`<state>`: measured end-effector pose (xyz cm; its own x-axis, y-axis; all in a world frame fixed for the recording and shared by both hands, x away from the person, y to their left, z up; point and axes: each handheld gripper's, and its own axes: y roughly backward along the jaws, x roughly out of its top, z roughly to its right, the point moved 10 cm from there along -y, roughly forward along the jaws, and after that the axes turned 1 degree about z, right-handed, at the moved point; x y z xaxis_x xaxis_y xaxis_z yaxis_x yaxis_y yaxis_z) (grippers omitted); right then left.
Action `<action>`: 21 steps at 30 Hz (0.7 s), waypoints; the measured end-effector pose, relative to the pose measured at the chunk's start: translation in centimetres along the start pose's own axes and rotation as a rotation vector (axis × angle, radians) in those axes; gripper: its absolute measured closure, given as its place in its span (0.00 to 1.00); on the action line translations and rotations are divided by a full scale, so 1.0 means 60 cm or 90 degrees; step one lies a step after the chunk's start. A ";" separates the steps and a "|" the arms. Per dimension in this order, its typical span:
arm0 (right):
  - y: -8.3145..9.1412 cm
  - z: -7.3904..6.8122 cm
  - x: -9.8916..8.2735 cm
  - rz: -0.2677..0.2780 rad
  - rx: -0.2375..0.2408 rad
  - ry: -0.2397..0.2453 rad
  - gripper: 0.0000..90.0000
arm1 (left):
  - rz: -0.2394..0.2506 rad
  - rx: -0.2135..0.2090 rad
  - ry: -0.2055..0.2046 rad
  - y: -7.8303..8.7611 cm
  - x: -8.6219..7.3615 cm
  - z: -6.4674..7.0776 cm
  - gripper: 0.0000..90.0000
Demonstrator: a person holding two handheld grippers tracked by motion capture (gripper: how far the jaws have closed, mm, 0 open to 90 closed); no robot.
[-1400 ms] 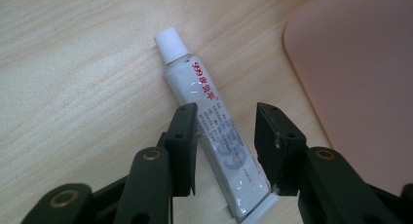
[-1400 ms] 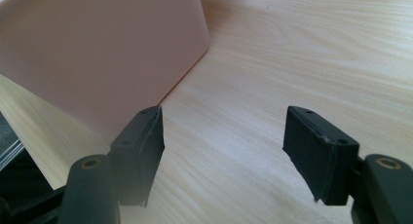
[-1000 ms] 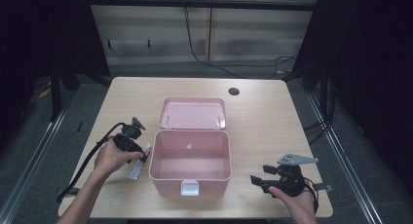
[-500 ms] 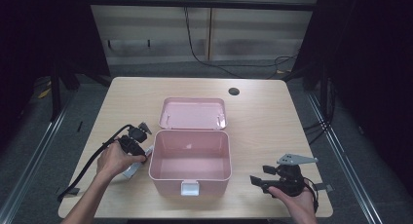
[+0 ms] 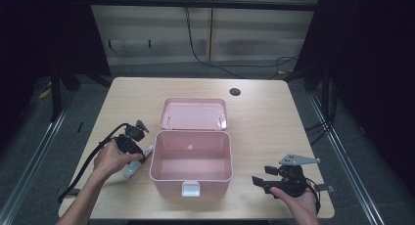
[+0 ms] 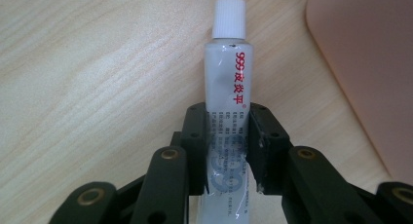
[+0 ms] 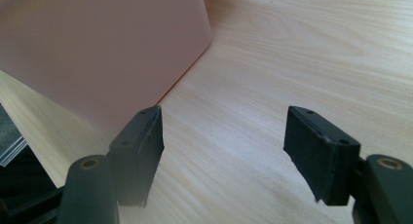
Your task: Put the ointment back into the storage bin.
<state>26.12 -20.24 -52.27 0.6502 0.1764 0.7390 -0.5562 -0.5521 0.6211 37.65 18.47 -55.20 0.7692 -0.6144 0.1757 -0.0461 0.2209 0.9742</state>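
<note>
Wooden table (image 5: 274, 117); left gripper (image 6: 228, 136) pinching tube (image 6: 228, 87) beside pink box (image 5: 192, 161)

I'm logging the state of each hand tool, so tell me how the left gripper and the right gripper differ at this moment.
The left gripper has its fingers closed on a white tube lying on the table beside the pink box; the right gripper has its fingers spread wide with nothing between them. The left sits at the box's left side, the right at its right. Both are hand-held, low over the wooden table.
</note>
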 end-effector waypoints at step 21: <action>-0.001 -0.005 0.001 0.000 0.008 0.003 0.26 | 0.005 -0.041 -0.049 0.057 -0.026 0.002 0.79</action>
<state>26.04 -19.94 -52.19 0.6481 0.1805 0.7398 -0.5492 -0.5622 0.6183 36.24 20.11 -52.15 0.7176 -0.6681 0.1965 -0.0093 0.2729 0.9620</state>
